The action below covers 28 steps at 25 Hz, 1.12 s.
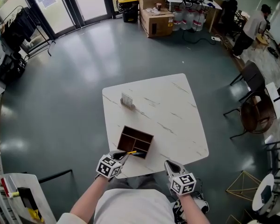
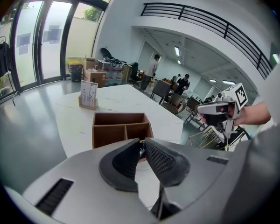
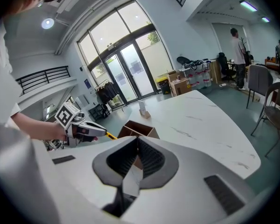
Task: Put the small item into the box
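The table [image 1: 177, 106] was seen bare from 12 to 3 o'clock of the box [image 1: 136, 140], so a wide passage was offered across that stretch. One obstacle was set on the surface: a card holder [image 1: 127, 101], at 11 o'clock of the box and well apart from it. The box's top was open, and its inside was split by thin partitions. Its corner at 7 o'clock was crowded by the left gripper [image 1: 124, 155], clamped on a yellow item [image 1: 130, 152] held over the near rim. The right gripper [image 1: 169, 164], jaws pressed together, was seen at 4 o'clock, apart from the box. Chairs [image 1: 252, 80] were stood off the table at 3 o'clock.
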Each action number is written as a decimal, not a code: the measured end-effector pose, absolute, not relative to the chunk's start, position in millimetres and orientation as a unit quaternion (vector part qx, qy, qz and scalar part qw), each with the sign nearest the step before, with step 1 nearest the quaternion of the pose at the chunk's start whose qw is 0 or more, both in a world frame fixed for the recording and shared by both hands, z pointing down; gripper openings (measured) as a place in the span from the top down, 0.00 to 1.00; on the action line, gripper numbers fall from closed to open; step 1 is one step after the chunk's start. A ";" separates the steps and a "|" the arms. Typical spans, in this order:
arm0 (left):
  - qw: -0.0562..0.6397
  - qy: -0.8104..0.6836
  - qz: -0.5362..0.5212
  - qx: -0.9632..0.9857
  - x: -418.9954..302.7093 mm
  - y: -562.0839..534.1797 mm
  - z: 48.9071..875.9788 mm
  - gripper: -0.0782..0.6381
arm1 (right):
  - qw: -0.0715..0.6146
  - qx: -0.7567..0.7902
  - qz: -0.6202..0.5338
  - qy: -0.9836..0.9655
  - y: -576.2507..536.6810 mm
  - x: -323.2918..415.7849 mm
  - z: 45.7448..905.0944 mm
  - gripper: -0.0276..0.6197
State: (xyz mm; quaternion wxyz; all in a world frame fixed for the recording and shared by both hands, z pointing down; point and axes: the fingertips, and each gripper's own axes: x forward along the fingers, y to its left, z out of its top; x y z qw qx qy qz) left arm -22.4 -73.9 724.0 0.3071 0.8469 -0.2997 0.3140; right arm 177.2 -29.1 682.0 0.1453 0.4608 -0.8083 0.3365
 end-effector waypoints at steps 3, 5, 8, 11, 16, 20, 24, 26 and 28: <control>0.317 -0.298 0.326 0.839 -18.1 -75.0 737.4 0.82 | 0.145 0.459 0.344 -0.806 -31.5 182.0 686.0 0.91; 0.319 -0.299 0.334 0.835 -15.2 -76.9 745.8 0.82 | 0.145 0.458 0.348 -0.805 -32.7 184.6 688.8 0.91; 0.322 -0.300 0.346 0.829 -9.6 -79.7 757.5 0.82 | 0.148 0.455 0.353 -0.804 -33.7 188.8 694.1 0.91; 0.321 -0.301 0.357 0.824 -4.0 -81.5 767.6 0.82 | 0.150 0.453 0.357 -0.803 -33.4 191.8 699.5 0.91; 0.321 -0.309 0.371 0.815 6.2 -82.5 780.7 0.82 | 0.153 0.450 0.364 -0.801 -33.5 194.5 707.6 0.91; 0.299 -0.306 0.404 0.808 15.1 -79.5 788.0 0.82 | 0.154 0.448 0.368 -0.800 -33.0 198.1 710.5 0.91; 0.289 -0.307 0.413 0.807 20.8 -81.5 794.4 0.82 | 0.157 0.445 0.370 -0.800 -33.1 199.0 714.0 0.91; 0.289 -0.308 0.418 0.805 21.6 -80.4 798.4 0.82 | 0.158 0.443 0.371 -0.800 -32.0 200.3 715.1 0.91; 0.290 -0.306 0.426 0.800 22.2 -76.3 803.5 0.82 | 0.160 0.443 0.373 -0.799 -29.5 202.4 717.0 0.91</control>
